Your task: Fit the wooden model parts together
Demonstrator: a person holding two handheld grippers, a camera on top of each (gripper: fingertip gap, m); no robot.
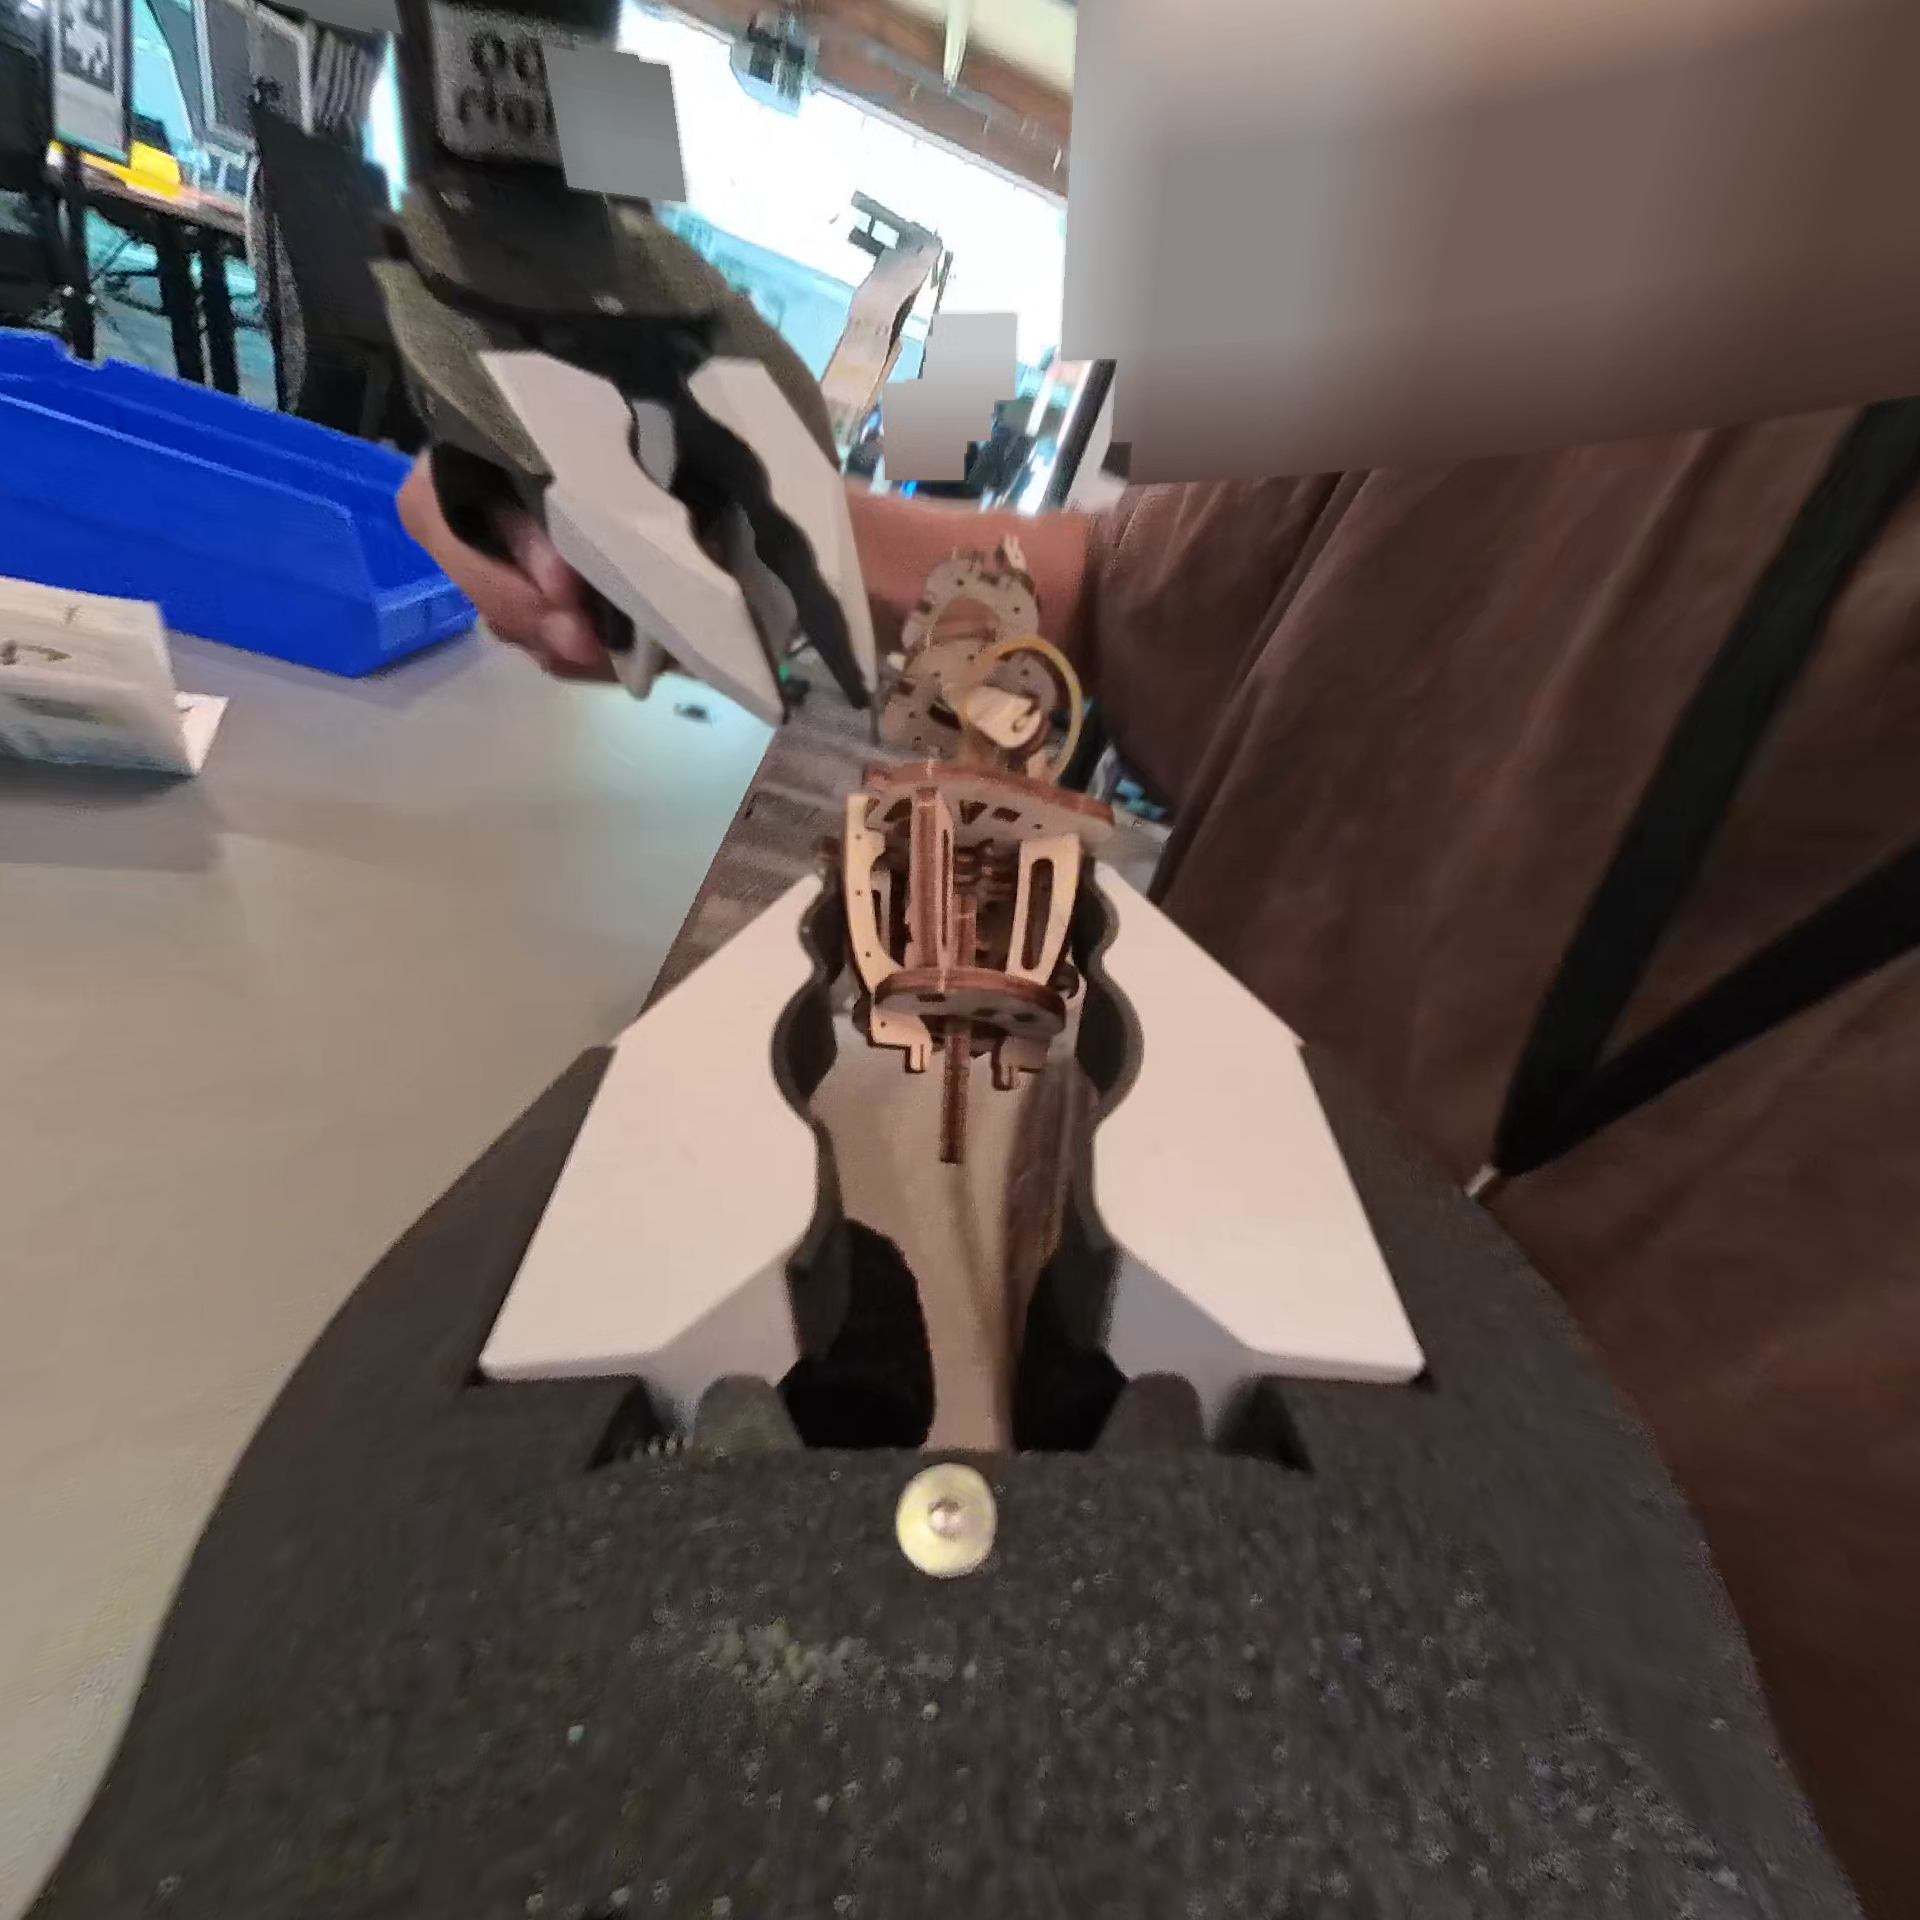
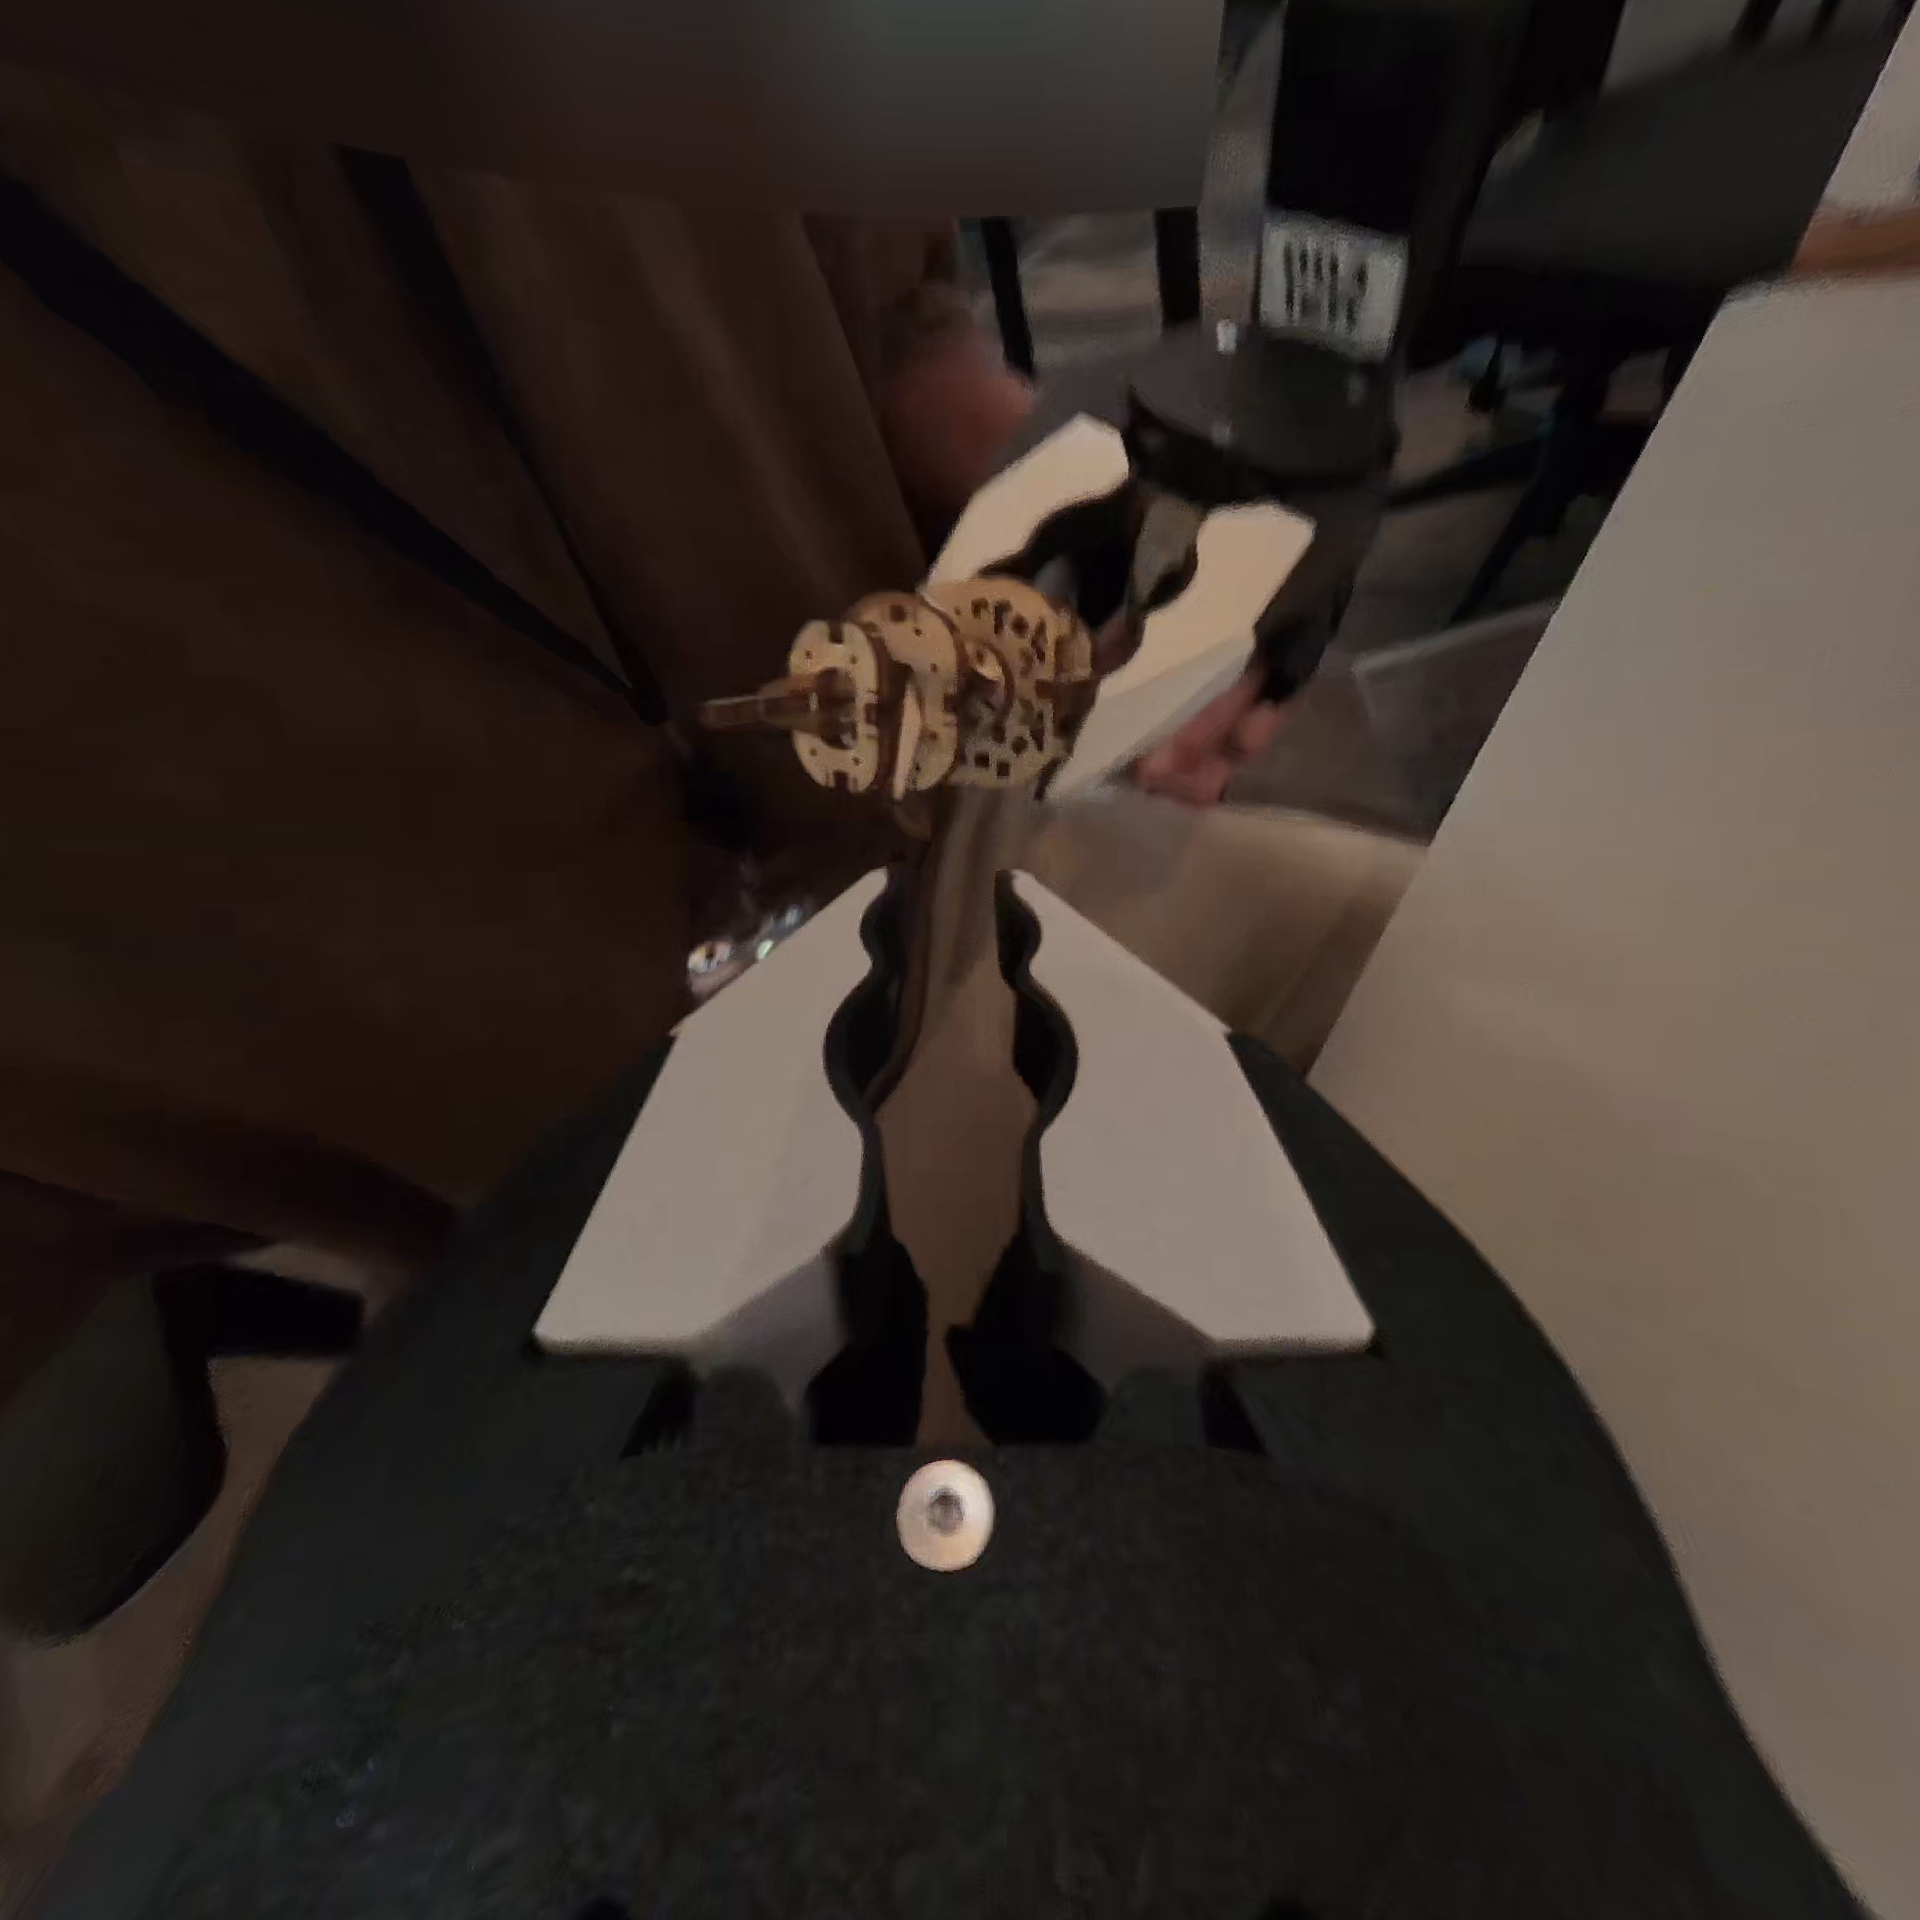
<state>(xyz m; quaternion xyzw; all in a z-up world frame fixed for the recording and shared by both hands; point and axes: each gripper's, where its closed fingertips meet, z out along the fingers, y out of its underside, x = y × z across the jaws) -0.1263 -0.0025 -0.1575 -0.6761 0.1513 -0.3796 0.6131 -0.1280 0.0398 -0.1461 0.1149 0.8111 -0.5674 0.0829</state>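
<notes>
Our left claw [image 1: 961, 914] is clenched on the pale laser-cut wooden model assembly with disc plates and a projecting axle [image 1: 961, 914], lifted off the grey bench [image 1: 312, 935]. Our right claw [image 2: 951, 883] hovers just beside it, narrowly parted and empty. We judge a joining step: next, align and press gently.

Wooden model [image 1: 961, 914] sits between left gripper [image 1: 961, 935] fingers, beyond table [image 1: 364, 987] edge. Right gripper [image 1: 821, 696] up-left of model. Bin [image 1: 208, 509] on table, far left; box [image 1: 83, 686] before it.
</notes>
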